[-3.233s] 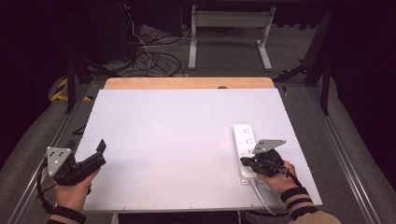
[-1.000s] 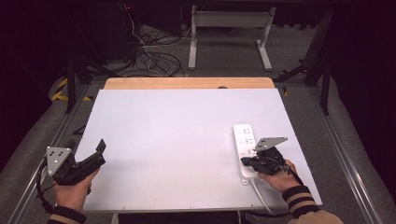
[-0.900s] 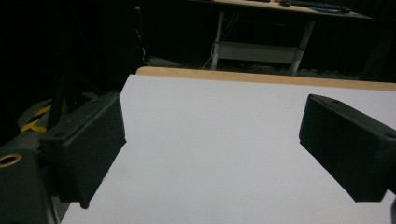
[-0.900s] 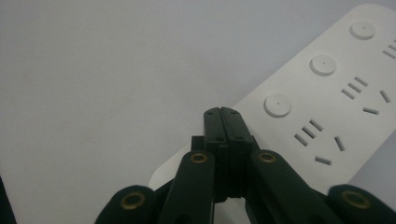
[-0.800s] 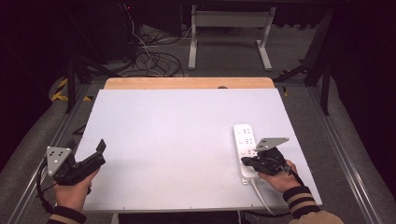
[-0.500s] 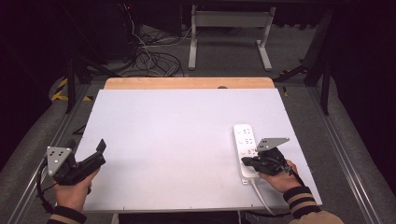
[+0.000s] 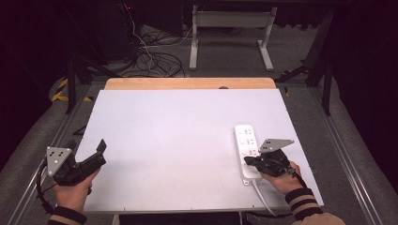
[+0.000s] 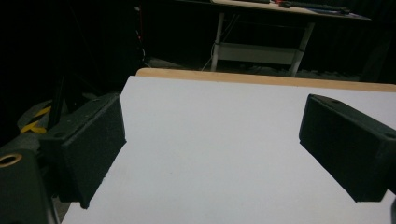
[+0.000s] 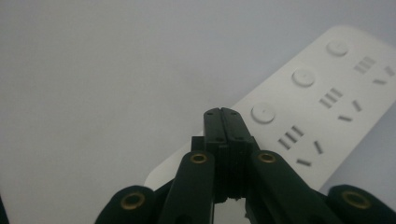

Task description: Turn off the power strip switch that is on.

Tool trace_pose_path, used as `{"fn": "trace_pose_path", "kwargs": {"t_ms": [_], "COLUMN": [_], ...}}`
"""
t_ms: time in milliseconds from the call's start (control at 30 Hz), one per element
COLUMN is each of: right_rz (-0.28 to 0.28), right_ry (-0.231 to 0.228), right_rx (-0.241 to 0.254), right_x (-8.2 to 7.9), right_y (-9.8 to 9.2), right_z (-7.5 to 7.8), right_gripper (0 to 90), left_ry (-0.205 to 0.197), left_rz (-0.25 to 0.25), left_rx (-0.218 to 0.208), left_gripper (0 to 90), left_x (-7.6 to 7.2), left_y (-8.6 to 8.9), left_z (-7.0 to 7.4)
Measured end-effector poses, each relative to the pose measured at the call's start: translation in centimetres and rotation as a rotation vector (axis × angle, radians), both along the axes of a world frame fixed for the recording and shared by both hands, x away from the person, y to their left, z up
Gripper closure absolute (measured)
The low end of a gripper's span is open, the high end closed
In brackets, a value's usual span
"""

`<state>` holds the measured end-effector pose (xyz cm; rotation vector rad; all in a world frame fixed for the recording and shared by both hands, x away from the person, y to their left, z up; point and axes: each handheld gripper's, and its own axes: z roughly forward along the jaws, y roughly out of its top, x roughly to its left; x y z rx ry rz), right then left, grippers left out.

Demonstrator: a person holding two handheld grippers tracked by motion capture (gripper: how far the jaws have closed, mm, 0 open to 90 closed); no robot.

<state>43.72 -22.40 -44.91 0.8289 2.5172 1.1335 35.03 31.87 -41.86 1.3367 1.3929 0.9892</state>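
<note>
Two grippers are working over a white table right now, and the action is sitting on the person's right side. A white power strip is lying flat near the table's right edge, running lengthwise away from the person, with its white cord trailing off the near edge. The right gripper is hovering over the near end of that strip, its jaws pressed fully together with nothing between them, the tips pointing in across the strip from its right side. From the right gripper view, the closed jaws are lining up just beside the nearest of three round switch buttons on the power strip, each button sitting next to its own group of socket slots; whether the tips are actually touching the strip's face is not clear from here. The right hand is resting low near the table's near edge, a striped cuff showing at the wrist. Over on the other side, the left gripper is waiting at the table's near left corner, well apart from the strip, held in the left hand. Its jaws are standing wide apart in the left gripper view, padded fingers framing bare white tabletop, gripping nothing at all.
</note>
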Motion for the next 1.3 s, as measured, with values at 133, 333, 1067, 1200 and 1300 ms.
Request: {"fn": "trace_pose_path", "kwargs": {"t_ms": [133,333,1067,1200,1300], "right_rz": [-0.024,-0.042,-0.295,-0.454,-0.499], "right_ry": [-0.139,-0.347,-0.490,-0.529,-0.550], "right_rx": [0.123,0.361,0.435,0.432,0.436], "right_x": [-0.7,-2.3,-2.2,-2.1,-2.1], "right_y": [-0.8,-2.4,-3.6,-4.4,-4.8], "right_z": [1.5,3.4,3.6,3.6,3.6], "right_gripper": [90.0,90.0,22.3,9.0,7.2], "left_ry": [0.001,-0.001,-0.003,-0.001,-0.002], "left_rz": [0.001,0.002,0.005,0.002,0.004], "left_rx": [-0.002,-0.003,-0.008,-0.003,-0.003], "left_gripper": [7.5,7.5,7.5,7.4,7.4], "left_x": [0.0,0.0,0.0,0.0,0.0], "left_y": [0.0,0.0,0.0,0.1,0.1], "left_z": [0.0,0.0,0.0,0.0,0.0]}}
